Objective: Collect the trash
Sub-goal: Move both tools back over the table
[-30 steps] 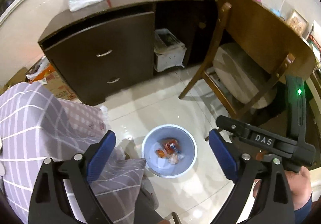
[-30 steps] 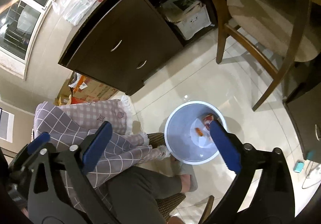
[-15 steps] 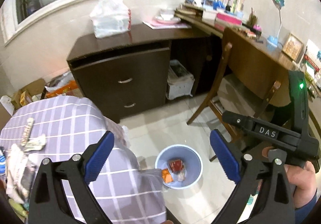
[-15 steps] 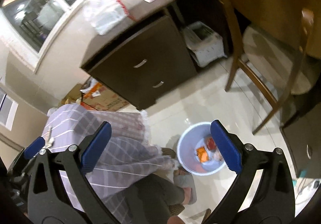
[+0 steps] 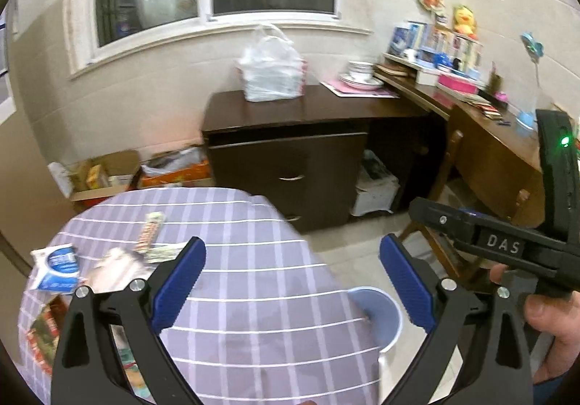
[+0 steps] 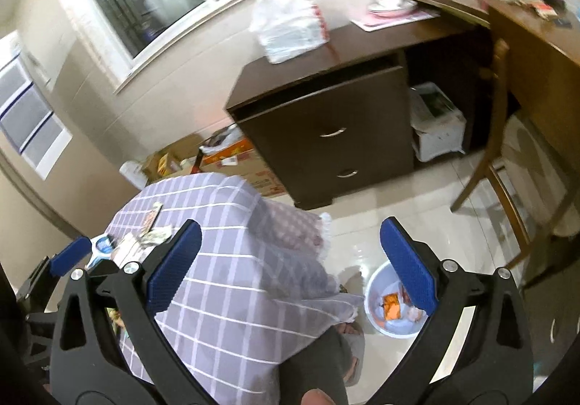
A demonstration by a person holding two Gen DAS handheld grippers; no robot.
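Observation:
My left gripper (image 5: 291, 281) is open and empty above the purple checked tablecloth (image 5: 253, 296). My right gripper (image 6: 290, 271) is open and empty, also over the cloth (image 6: 232, 296). Trash lies at the table's left: a blue and white packet (image 5: 56, 267), a long wrapper strip (image 5: 149, 229), a crumpled wrapper (image 5: 116, 269) and a red wrapper (image 5: 43, 336). The pale blue bin (image 6: 389, 300) stands on the floor to the table's right with orange wrappers inside; its rim also shows in the left wrist view (image 5: 384, 314). The right gripper's body (image 5: 507, 245) shows at the right.
A dark drawer cabinet (image 5: 290, 158) with a white plastic bag (image 5: 270, 71) stands ahead. A wooden desk (image 5: 489, 122) and chair (image 6: 507, 165) are at the right. Cardboard boxes (image 5: 108, 173) sit by the wall. The person's leg and slipper (image 6: 348, 339) are beside the bin.
Both grippers have lifted and tilted up from the bin toward the table. The bin has slid to the lower right of both views and the tabletop trash has come into view.

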